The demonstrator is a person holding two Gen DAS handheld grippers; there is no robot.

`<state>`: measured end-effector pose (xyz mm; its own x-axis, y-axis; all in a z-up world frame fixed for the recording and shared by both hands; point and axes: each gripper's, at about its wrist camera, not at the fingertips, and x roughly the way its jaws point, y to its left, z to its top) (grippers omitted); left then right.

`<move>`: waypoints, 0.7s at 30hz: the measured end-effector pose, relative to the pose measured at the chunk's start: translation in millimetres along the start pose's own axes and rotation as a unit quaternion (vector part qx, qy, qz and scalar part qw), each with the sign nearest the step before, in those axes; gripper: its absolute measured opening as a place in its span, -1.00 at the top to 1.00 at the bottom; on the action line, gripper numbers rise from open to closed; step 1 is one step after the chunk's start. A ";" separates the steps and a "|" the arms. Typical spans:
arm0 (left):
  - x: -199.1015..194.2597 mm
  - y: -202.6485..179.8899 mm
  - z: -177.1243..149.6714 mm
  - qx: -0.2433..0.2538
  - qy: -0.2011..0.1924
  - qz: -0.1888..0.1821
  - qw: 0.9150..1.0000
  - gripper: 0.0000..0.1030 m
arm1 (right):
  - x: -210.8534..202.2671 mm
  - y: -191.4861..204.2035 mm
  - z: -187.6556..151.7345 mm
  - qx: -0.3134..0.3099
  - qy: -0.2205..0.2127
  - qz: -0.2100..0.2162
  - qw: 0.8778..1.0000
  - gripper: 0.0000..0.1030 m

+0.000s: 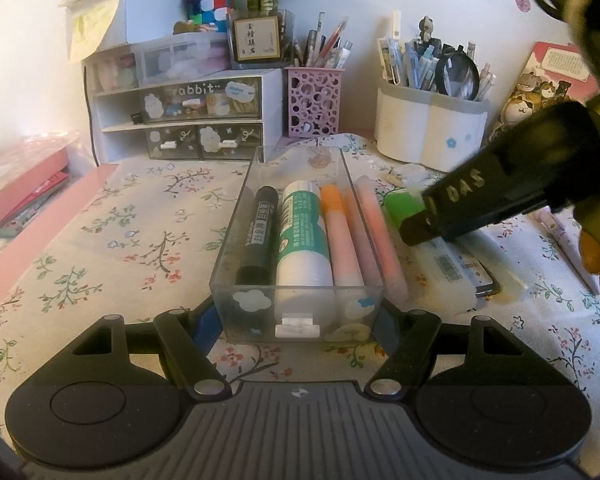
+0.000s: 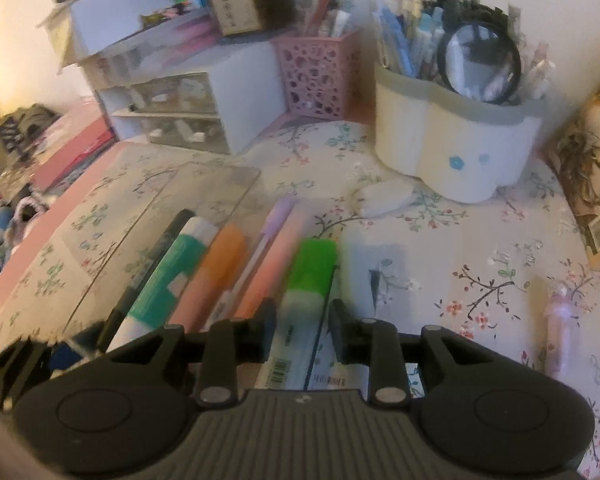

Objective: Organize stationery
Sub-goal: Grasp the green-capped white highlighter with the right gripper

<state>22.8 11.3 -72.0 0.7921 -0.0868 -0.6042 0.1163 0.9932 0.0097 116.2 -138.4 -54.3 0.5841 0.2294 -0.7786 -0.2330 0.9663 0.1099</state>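
Note:
A clear plastic tray (image 1: pixel 342 168) holds a black marker (image 1: pixel 259 236), a white and green glue stick (image 1: pixel 303 248) and an orange-capped highlighter (image 1: pixel 340 248). My left gripper (image 1: pixel 300 320) is shut on the tray's near end. A pink highlighter (image 1: pixel 380 236) lies along the tray's right wall, inside or outside I cannot tell. A green-capped highlighter (image 2: pixel 308 280) lies on the cloth right of the tray. My right gripper (image 2: pixel 302 330) is open, its fingers on either side of that highlighter's pale barrel; it enters the left wrist view from the right (image 1: pixel 416 232).
A white pen holder (image 1: pixel 428 132) with a magnifying glass, a pink lattice pen cup (image 1: pixel 314 102) and a white drawer unit (image 1: pixel 188 120) stand at the back. A white eraser (image 2: pixel 384 198) and a pink pen (image 2: pixel 558 336) lie on the floral cloth.

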 end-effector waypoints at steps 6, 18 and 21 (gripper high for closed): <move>0.2 0.0 0.3 0.000 0.000 0.000 1.000 -0.40 | -2.0 1.4 -3.6 -0.015 -0.005 -0.005 1.000 0.57; 1.3 -2.5 0.2 0.001 -0.005 0.004 1.000 -0.40 | 9.7 24.1 4.3 -0.065 0.006 -0.042 0.997 0.65; 1.0 -2.7 -0.6 0.001 -0.006 0.005 1.000 -0.40 | 7.3 10.3 7.0 -0.011 0.007 -0.020 1.000 0.69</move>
<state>23.0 8.6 -73.1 0.8004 -0.0786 -0.5943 0.1099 0.9938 0.0167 123.5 -126.0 -54.5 0.5818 0.1877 -0.7914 -0.2261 0.9720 0.0643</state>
